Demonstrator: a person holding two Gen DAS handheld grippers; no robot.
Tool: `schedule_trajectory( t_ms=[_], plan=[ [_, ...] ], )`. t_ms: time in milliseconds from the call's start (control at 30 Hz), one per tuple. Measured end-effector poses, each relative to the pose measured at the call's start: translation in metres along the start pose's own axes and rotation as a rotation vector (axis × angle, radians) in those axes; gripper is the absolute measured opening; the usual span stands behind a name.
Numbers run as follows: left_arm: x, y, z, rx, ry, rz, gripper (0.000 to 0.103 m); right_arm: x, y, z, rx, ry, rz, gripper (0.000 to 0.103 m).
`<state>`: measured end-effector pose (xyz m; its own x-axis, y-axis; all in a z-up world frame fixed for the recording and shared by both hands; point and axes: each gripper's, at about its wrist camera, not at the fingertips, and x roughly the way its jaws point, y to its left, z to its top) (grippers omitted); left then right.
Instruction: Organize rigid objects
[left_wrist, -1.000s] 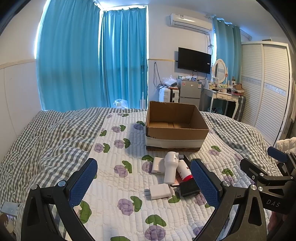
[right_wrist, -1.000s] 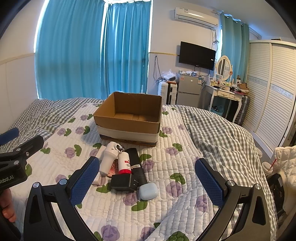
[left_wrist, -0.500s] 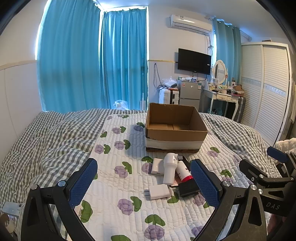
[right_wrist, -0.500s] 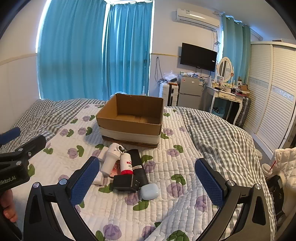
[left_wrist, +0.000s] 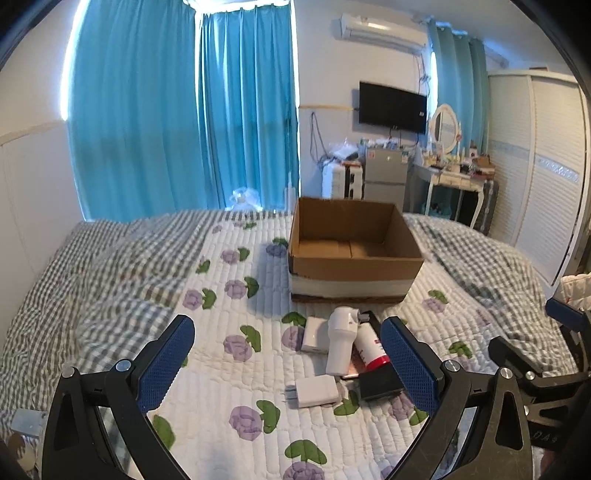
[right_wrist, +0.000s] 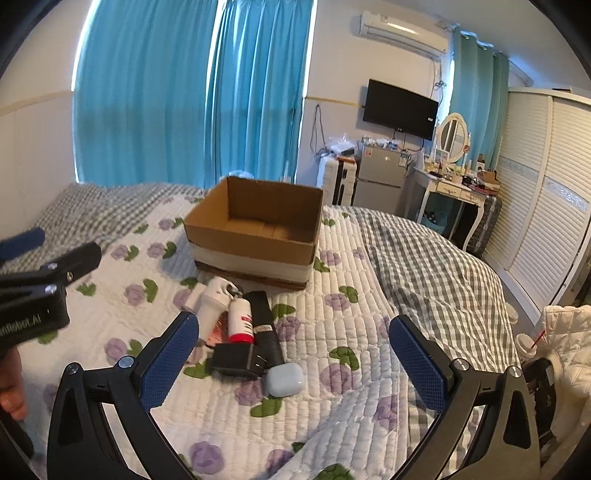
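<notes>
Right wrist view shows your right gripper (right_wrist: 291, 363) wide open and empty above the little pile: white bottle (right_wrist: 213, 304), red-capped can (right_wrist: 240, 320), black charger (right_wrist: 236, 360). Your left gripper (left_wrist: 288, 365) gapes too. Nothing sits in the cardboard box (right_wrist: 255, 236) yet, so you likely drop down and pinch one thing first.

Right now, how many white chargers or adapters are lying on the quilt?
2. A white plug adapter lies nearest the camera, prongs pointing left; a second white block lies left of the white bottle. The pile may hide others.
</notes>
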<state>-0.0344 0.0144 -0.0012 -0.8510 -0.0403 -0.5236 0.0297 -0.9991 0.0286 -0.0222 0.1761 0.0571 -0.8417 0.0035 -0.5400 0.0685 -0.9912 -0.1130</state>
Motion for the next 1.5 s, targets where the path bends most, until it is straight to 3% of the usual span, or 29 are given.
schedule_trajectory(
  t_ms=[133,300,400,633,700,767,833,933,967,1267,1500],
  plan=[
    [0.034,-0.004,-0.016,0.007,0.079,-0.012,0.103,0.039,-0.011,-0.006,-0.006,0.103,0.009,0.100],
    [0.083,-0.012,-0.051,0.051,0.235,0.011,0.103,0.105,-0.009,-0.033,-0.005,0.321,0.094,0.089],
    [0.106,-0.011,-0.068,0.051,0.316,0.018,0.103,0.141,-0.004,-0.052,-0.007,0.452,0.118,0.075],
    [0.144,-0.025,-0.086,0.043,0.442,-0.025,0.103,0.179,-0.001,-0.073,0.030,0.569,0.184,0.068],
    [0.154,-0.029,-0.090,0.046,0.472,-0.022,0.103,0.181,0.001,-0.074,0.015,0.576,0.170,0.063],
    [0.165,-0.032,-0.092,0.050,0.489,-0.014,0.101,0.180,0.000,-0.076,0.007,0.577,0.152,0.051],
    [0.170,-0.034,-0.093,0.069,0.486,0.008,0.099,0.178,-0.003,-0.076,0.018,0.570,0.150,0.050],
    [0.175,-0.032,-0.097,0.054,0.516,-0.027,0.075,0.172,-0.007,-0.077,0.027,0.560,0.147,0.050],
    [0.175,-0.031,-0.098,0.053,0.518,-0.031,0.072,0.173,-0.006,-0.077,0.025,0.557,0.144,0.050],
    [0.135,-0.026,-0.088,0.086,0.449,-0.060,0.072,0.148,-0.009,-0.062,0.038,0.473,0.124,0.050],
    [0.099,-0.009,-0.033,0.081,0.324,-0.087,0.072,0.110,-0.006,-0.029,0.007,0.385,0.136,0.050]
  ],
)
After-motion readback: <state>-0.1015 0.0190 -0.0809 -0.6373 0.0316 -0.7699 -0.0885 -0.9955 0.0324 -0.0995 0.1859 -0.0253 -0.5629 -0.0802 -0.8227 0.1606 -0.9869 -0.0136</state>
